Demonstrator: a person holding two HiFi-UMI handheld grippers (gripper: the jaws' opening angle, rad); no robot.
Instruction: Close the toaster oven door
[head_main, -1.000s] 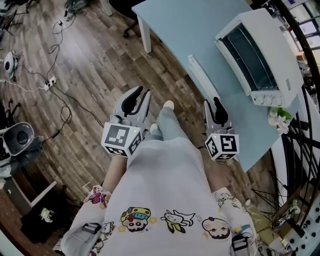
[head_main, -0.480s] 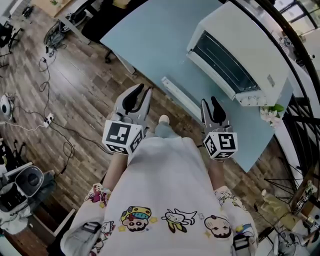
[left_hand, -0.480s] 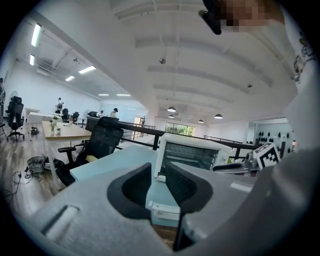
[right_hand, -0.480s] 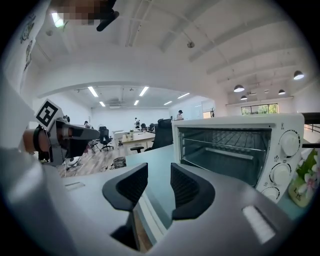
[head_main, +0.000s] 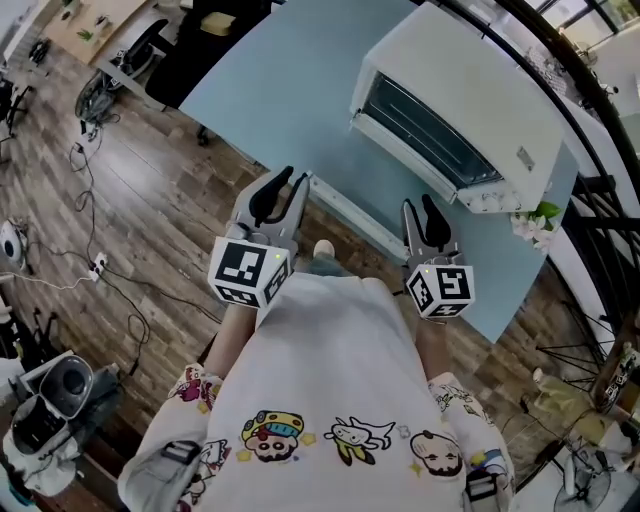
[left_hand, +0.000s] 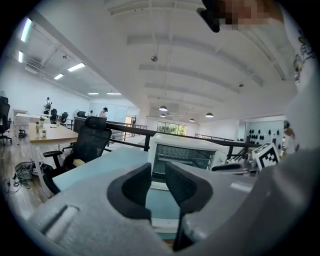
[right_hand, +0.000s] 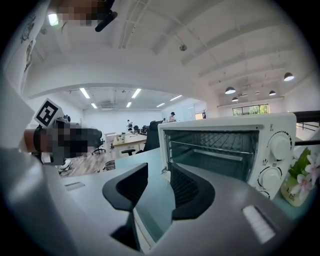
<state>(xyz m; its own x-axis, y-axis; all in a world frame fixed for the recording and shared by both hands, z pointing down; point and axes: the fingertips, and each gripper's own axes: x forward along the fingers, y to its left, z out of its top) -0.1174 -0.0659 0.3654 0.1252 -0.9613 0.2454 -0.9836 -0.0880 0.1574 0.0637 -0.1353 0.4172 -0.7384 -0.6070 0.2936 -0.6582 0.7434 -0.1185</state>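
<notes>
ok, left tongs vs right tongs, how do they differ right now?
The left tongs hang at the left end of the open door, the right tongs by its right end. The left tongs tilt rightward; the right tongs tilt slightly leftward. Both are open and hold nothing.

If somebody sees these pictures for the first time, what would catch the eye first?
The white toaster oven stands on the pale blue table, upper right in the head view, its glass door folded down flat toward the person. The left gripper and the right gripper hover near the door's front edge, jaws apart and empty.
</notes>
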